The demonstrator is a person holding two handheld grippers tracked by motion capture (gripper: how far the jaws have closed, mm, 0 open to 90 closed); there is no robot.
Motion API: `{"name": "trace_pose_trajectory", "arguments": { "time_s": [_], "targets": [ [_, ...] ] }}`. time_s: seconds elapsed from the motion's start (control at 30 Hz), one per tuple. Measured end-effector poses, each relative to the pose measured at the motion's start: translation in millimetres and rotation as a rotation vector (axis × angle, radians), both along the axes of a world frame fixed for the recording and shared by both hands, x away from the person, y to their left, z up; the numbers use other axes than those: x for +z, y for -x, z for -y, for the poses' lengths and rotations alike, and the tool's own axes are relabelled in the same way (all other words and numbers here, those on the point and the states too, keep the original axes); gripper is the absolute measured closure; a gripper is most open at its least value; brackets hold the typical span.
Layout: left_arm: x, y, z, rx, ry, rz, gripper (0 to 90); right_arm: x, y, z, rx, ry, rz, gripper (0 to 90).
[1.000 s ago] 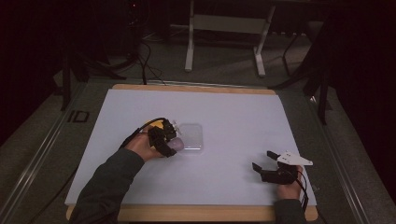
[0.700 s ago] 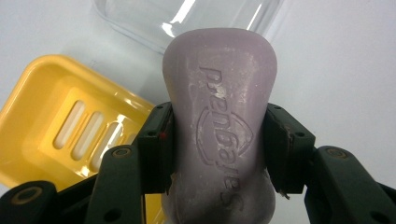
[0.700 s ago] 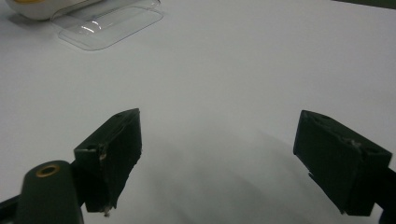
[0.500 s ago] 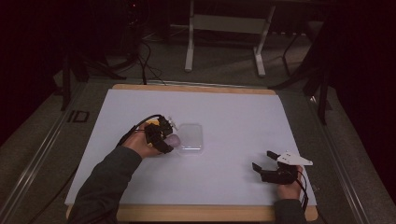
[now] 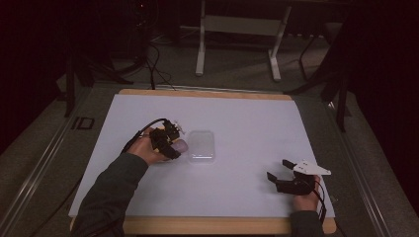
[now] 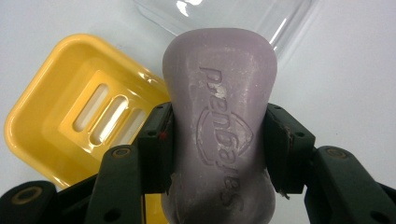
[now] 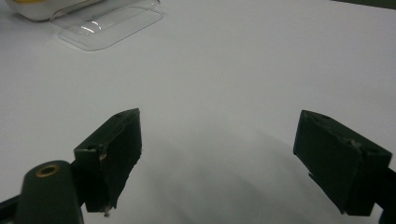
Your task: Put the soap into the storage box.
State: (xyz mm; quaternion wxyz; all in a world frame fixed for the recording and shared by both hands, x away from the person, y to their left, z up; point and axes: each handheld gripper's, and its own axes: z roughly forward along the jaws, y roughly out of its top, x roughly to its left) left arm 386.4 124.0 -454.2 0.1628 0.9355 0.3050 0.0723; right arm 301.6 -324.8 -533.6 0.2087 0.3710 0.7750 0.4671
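The white worktop (image 5: pixel 247 128) is carrying a clear lid (image 5: pixel 202 146) near its middle and a yellow dish (image 6: pixel 70 116) just beside it. The left hand-held gripper (image 6: pixel 219 140) is pinching a purple soap (image 6: pixel 219 121) above the dish. The right hand-held gripper (image 7: pixel 229 154) is hovering spread, well apart.

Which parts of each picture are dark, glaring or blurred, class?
High view: the room behind the table is nearly black, the white surface dim. Left gripper view: bright and sharp on the purple soap, with glare on the yellow dish and the clear lid. Right gripper view: the near jaws look soft, throwing faint shadows.
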Motion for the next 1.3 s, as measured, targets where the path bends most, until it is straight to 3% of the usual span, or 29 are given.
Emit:
{"name": "trace_pose_trajectory", "arguments": {
  "time_s": [1.3],
  "targets": [
    [-3.3, -17.6, -19.5, 0.149, 0.004, -0.02, 49.5, 0.0, 0.1, 0.0, 0.0, 0.0, 0.001, 15.1]
  ]
}}
